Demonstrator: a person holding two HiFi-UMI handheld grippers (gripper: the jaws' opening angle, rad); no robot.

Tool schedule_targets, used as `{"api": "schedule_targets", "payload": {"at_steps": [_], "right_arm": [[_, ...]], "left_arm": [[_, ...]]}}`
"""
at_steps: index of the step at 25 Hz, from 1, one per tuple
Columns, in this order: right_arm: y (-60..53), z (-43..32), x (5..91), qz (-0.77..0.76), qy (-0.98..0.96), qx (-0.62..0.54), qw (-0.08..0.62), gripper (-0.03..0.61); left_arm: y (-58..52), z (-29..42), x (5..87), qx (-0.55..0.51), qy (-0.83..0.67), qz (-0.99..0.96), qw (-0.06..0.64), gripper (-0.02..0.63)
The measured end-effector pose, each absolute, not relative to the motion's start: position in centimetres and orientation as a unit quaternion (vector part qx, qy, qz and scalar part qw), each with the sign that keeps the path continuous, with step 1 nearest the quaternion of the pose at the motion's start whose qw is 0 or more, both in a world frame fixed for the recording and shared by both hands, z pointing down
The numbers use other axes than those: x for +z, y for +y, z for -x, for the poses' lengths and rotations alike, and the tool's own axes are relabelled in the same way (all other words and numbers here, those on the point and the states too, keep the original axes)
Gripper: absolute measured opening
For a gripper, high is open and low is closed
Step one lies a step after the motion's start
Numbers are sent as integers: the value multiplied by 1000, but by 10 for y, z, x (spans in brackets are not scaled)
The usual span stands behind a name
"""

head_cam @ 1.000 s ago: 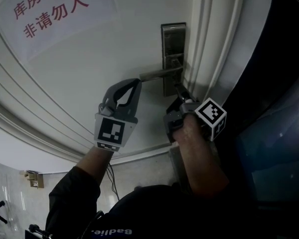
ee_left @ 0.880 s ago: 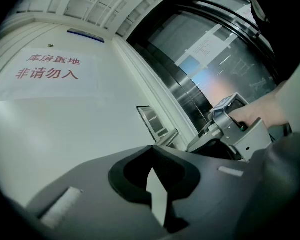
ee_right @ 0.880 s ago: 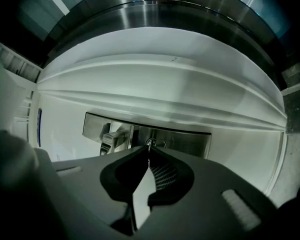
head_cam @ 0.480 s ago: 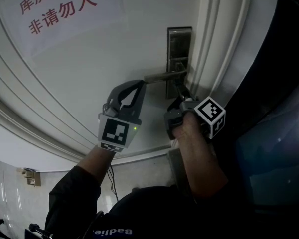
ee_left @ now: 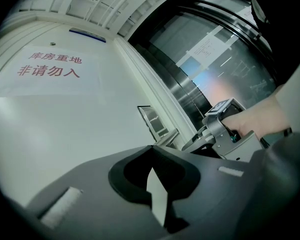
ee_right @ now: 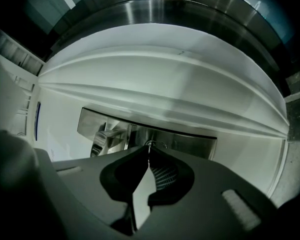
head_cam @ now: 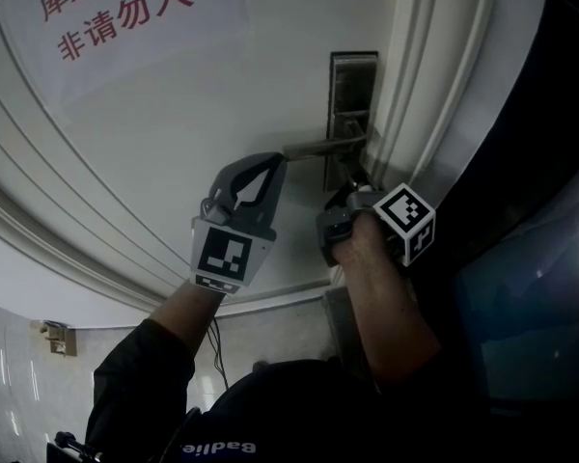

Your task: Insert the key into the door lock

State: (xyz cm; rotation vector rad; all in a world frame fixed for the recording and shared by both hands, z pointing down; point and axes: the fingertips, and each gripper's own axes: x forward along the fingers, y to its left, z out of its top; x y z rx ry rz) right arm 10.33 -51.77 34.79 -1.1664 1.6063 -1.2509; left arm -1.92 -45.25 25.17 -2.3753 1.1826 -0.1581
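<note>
A steel lock plate [head_cam: 352, 85] with a lever handle [head_cam: 318, 147] sits on the white door [head_cam: 174, 143]. My right gripper [head_cam: 350, 183] points level at the lower part of the plate, just under the handle. In the right gripper view its jaws [ee_right: 149, 147] are shut on a thin metal key [ee_right: 150, 144], whose tip is right at the plate [ee_right: 195, 145]; the keyhole itself is hidden. My left gripper [head_cam: 273, 165] is shut with nothing in it, its tips beside the free end of the handle [ee_left: 168, 137].
A paper notice with red characters [head_cam: 116, 17] is stuck on the door at upper left. The moulded white door frame [head_cam: 415, 85] runs just right of the lock, with dark glass [head_cam: 531, 258] beyond it. A floor-level fitting [head_cam: 53, 338] shows at lower left.
The head view has drifted, so door and lock sit a little further right in the picture. Both grippers keep their places at the handle and lock plate.
</note>
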Motion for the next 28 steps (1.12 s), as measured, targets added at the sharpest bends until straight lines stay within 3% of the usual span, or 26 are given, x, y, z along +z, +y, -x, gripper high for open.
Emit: {"api": "schedule_targets", "payload": {"at_steps": [7, 14, 28], "right_arm": [[-522, -102, 349, 450, 635, -492, 390, 26], [-527, -103, 352, 426, 630, -501, 413, 132], [-511, -120, 351, 410, 645, -492, 417, 137]], "left_arm": [[-454, 20, 254, -59, 433, 867, 237, 20], [-453, 20, 256, -63, 434, 867, 235, 20], [-441, 21, 254, -70, 463, 855, 221, 20]]}}
